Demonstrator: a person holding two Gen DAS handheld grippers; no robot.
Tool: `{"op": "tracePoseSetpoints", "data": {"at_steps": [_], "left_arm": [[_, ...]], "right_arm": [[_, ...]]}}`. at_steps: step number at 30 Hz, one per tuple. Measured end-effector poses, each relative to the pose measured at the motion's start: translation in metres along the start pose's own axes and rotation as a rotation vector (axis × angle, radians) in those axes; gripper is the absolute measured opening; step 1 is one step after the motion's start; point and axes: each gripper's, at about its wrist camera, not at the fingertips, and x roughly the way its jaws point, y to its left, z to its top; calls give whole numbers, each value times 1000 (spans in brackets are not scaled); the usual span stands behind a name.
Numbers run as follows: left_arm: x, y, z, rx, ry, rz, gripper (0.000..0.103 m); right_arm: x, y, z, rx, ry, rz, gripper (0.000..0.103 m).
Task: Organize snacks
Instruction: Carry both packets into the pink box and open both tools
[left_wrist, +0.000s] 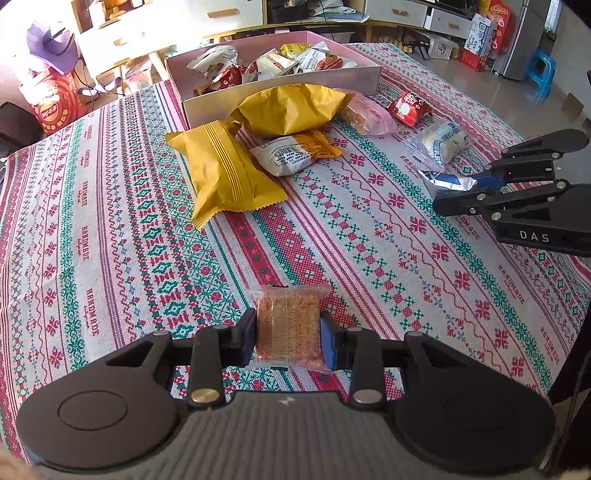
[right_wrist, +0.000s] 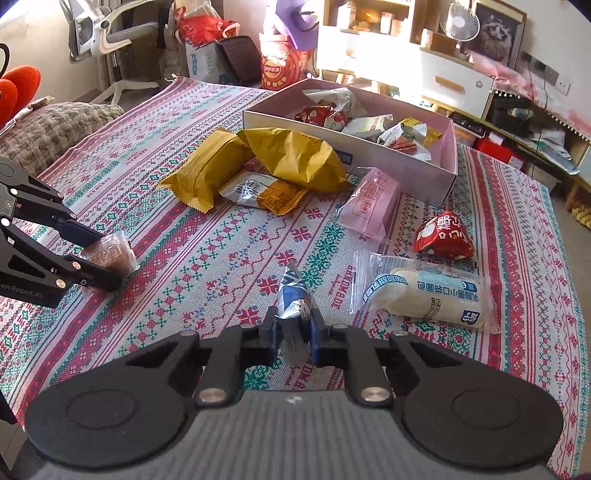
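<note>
Crinkling foil packet (right_wrist: 293, 295), grainy cake (left_wrist: 288, 328).

The left gripper (left_wrist: 288, 334) is clamped on a clear-wrapped brown cracker pack (left_wrist: 289, 328) above the patterned tablecloth (left_wrist: 110, 221); beyond the pack lies a yellow snack bag (left_wrist: 225, 173), and just beyond that a second, larger yellow bag (left_wrist: 291, 107) leans against the near wall of the pink box (left_wrist: 280, 94), which holds a heap of small wrapped snacks; a white-and-orange packet (left_wrist: 295, 153) sits between the two yellow bags; right of the box lie a pink packet (left_wrist: 365, 112), a red packet (left_wrist: 408, 108) and a clear pack of white cakes (left_wrist: 443, 142); further right the right gripper (left_wrist: 469, 188) pinches a blue-and-silver wrapper (left_wrist: 447, 181).
</note>
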Motion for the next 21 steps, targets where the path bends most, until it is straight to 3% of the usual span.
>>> {"op": "tracePoseSetpoints", "data": {"at_steps": [9, 21], "left_arm": [[-4, 6, 10, -38, -26, -3, 41], [-13, 10, 47, -82, -103, 1, 41]], "right_arm": [[-4, 1, 16, 30, -38, 17, 14], [-11, -2, 55, 79, -129, 24, 14]]}}
